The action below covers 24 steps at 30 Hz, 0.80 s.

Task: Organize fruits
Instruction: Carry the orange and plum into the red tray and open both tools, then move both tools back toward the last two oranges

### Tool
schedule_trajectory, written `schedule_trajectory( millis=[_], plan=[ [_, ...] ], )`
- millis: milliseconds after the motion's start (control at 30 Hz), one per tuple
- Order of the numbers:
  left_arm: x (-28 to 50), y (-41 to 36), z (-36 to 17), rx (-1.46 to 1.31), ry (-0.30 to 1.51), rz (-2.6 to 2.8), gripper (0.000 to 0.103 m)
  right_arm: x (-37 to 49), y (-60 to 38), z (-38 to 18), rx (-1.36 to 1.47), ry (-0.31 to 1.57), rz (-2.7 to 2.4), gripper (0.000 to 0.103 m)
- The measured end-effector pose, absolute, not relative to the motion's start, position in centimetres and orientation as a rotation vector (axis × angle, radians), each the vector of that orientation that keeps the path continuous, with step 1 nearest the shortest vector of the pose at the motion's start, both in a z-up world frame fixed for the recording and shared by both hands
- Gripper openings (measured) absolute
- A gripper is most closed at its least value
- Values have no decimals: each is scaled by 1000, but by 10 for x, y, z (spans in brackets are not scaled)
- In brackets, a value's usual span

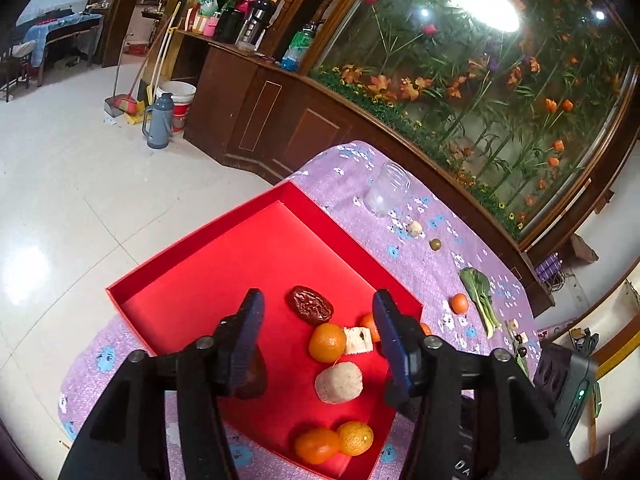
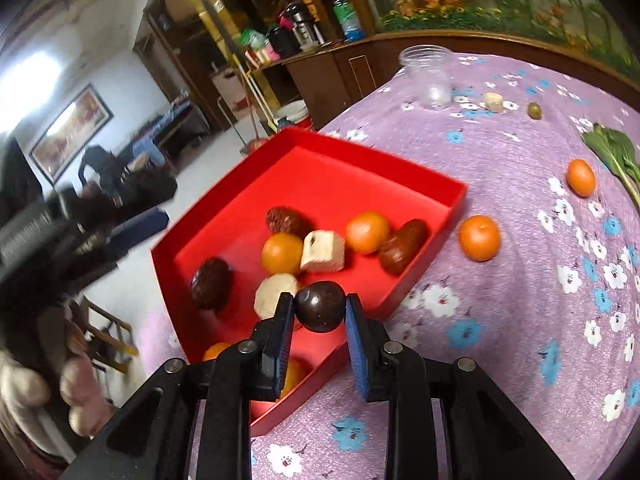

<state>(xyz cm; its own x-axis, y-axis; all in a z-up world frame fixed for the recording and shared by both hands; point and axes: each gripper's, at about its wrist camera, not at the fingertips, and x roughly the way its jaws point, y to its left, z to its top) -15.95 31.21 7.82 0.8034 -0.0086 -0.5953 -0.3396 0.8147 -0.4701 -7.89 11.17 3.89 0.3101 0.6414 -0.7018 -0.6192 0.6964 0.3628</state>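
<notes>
A red box (image 1: 224, 264) sits on the purple flowered cloth. It holds several oranges (image 1: 327, 342), a wrinkled dark date (image 1: 311, 305), a white chunk (image 1: 358, 340) and a beige ball (image 1: 339, 377). My left gripper (image 1: 318, 298) hangs open above these, with nothing between its fingers. In the right wrist view, my right gripper (image 2: 319, 302) is shut on a dark round fruit (image 2: 320, 312), held over the near side of the red box (image 2: 340, 176). Two oranges (image 2: 479, 238) (image 2: 581, 177) lie on the cloth outside the box.
A clear plastic cup (image 2: 430, 76), a beige piece (image 2: 493, 102), a small green fruit (image 2: 534, 110) and a leafy green (image 2: 612, 152) lie farther back on the cloth. The table's left edge drops to a tiled floor (image 1: 80, 184). A wooden cabinet (image 1: 280, 112) stands behind.
</notes>
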Motion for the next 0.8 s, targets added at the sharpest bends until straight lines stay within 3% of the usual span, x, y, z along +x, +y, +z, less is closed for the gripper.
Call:
schedule_trajectory(
  millis=[133, 567, 800],
  plan=[
    [-162, 313, 78, -603, 618, 192, 60, -84, 107, 39, 44, 924, 824, 47],
    [-153, 277, 86, -548, 641, 144, 61, -62, 23, 34, 149, 903, 642, 47],
    [-144, 257, 89, -501, 659, 126, 61, -36, 27, 29, 27, 877, 601, 47]
  ],
)
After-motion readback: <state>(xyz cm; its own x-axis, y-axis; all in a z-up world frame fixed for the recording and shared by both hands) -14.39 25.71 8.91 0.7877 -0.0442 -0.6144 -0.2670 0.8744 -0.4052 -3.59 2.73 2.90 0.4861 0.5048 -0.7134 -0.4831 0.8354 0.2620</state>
